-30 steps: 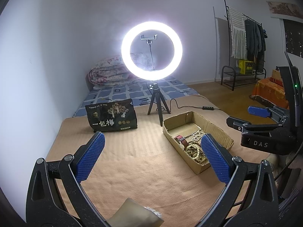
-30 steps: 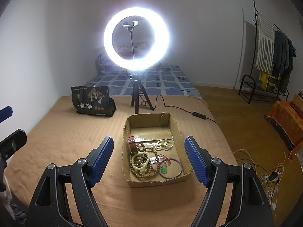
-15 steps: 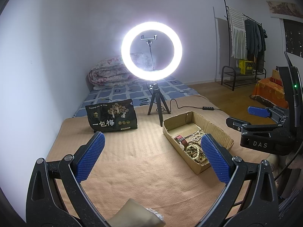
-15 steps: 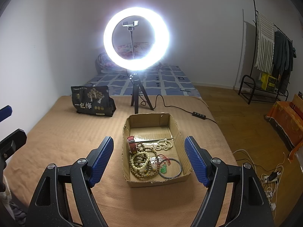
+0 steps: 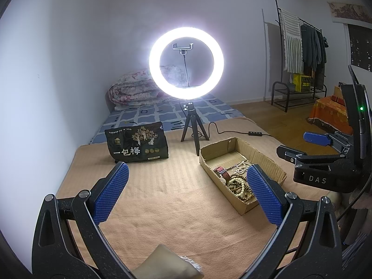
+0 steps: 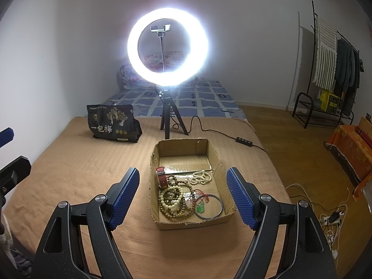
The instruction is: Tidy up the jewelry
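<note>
Beads (image 5: 239, 184) in cardboard box (image 5: 218, 176) half hidden behind left gripper (image 5: 183, 193); both jaws spread, empty.

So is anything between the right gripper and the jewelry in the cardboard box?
Nothing visible. The right gripper hangs open above the cardboard box, whose top is open, with the bead bracelets lying uncovered inside.

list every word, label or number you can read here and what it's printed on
"一包梅": large white characters on the black snack bag, also readable in the right wrist view.
"DAS": on the black body of the right gripper, seen from the left wrist camera.
Small print and round seals on the bag: too small to read.
Yellow crate under the clothes rack: markings blurred.
</note>
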`<state>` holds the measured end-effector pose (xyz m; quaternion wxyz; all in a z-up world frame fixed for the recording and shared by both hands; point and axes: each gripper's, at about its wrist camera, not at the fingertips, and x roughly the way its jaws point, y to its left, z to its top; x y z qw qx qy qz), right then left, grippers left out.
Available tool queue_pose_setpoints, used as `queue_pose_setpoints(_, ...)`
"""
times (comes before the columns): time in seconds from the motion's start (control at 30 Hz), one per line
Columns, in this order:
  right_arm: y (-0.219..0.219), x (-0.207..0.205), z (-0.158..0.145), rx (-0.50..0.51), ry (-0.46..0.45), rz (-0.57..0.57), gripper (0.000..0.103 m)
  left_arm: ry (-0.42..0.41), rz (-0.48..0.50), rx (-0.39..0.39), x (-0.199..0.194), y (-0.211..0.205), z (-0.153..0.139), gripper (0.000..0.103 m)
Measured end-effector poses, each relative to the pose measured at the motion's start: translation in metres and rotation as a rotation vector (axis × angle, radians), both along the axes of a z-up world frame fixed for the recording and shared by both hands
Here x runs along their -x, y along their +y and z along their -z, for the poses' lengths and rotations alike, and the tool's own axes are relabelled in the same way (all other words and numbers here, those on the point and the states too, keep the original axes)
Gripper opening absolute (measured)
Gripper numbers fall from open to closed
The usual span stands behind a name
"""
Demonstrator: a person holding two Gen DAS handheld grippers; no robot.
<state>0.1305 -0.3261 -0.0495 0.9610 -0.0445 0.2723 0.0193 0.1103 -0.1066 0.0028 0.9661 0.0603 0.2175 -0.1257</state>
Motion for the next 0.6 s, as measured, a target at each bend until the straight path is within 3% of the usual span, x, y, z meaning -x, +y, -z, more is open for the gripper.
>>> queue_pose_setpoints(0.6,-0.0011,0.0,0.001,0.005,0.002,-0.003,0.077,-0.011,-0.009,0.006,-0.0015,0.0028,-0.0056,0.103)
